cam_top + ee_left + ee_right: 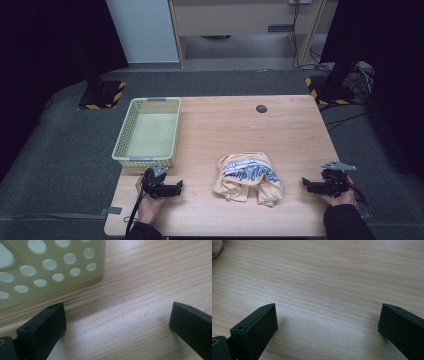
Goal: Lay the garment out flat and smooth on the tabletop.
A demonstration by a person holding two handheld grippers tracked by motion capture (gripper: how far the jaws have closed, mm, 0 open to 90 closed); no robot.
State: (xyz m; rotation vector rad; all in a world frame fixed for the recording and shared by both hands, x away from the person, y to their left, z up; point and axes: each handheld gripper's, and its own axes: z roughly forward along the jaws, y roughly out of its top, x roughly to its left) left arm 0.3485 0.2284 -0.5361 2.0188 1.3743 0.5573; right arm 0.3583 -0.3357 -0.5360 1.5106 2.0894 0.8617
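A person's two hands rest low at the near edge of a pale wooden table, each holding a black two-jaw gripper laid nearly level and aimed inward. The left gripper sits just in front of a pale green perforated plastic basket, its jaws spread wide over bare wood with nothing between them; the basket's holed wall stands close ahead in the left gripper view. The right gripper, near the table's right edge, also has its jaws wide apart and empty. Between the two grippers, apart from both, lies a crumpled cream-yellow cloth with blue lettering.
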